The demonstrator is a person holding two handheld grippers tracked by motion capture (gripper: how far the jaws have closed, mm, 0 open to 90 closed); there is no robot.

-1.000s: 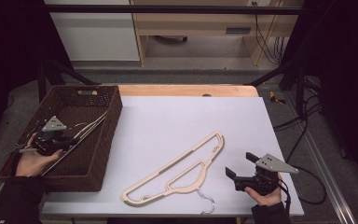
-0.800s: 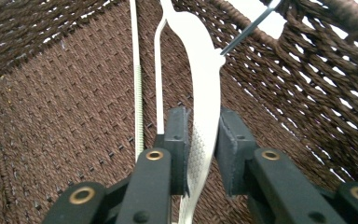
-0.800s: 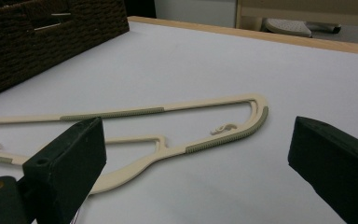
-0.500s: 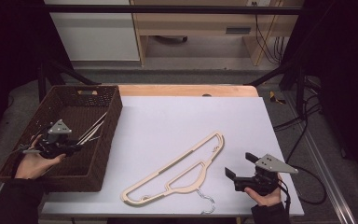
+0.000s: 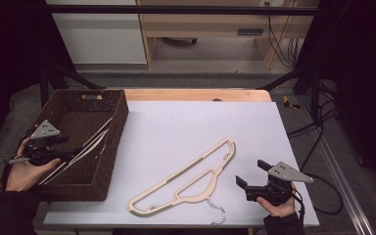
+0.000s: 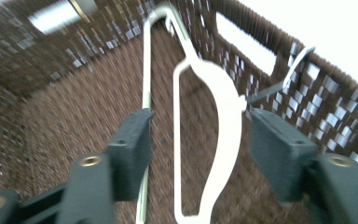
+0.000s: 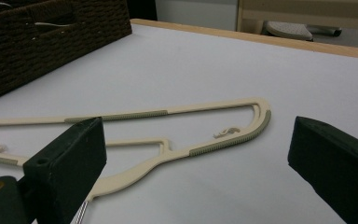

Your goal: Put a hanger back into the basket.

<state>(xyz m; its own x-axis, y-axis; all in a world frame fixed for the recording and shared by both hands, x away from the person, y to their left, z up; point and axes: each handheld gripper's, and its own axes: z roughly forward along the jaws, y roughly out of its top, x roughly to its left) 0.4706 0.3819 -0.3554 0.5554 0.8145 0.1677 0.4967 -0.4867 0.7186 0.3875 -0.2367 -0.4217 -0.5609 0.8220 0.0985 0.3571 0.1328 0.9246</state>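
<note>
**Left gripper opens over a hanger in the basket; right gripper waits by a hanger on the table**

The left gripper (image 5: 71,152), held in the person's left hand (image 5: 22,172), reaches into a dark brown woven basket (image 5: 108,147). Its jaws have just been opening and now stand apart. In the left gripper view, a white hanger (image 6: 219,126) lies between the two jaws on the basket's floor; the pads are not pressing on it, though one arm of the hanger runs close by the left jaw. The hanger's metal hook leans against the basket's woven wall, near a handle cut-out.

The basket sits at the left edge of a white table (image 5: 186,127). To the right of the basket, on the bare tabletop, a cream hanger (image 5: 186,181) lies flat and slantwise, its metal hook (image 5: 218,214) pointing toward the near edge of the table.

Farther right of the basket, past the cream hanger, the right gripper (image 5: 249,178) rests low at the near right corner of the table in the person's right hand (image 5: 279,205). Its jaws are wide apart and hold nothing. In the right gripper view they frame the cream hanger (image 7: 168,135), which lies just ahead of them without touching, and the basket (image 7: 42,42) stands beyond it.
</note>
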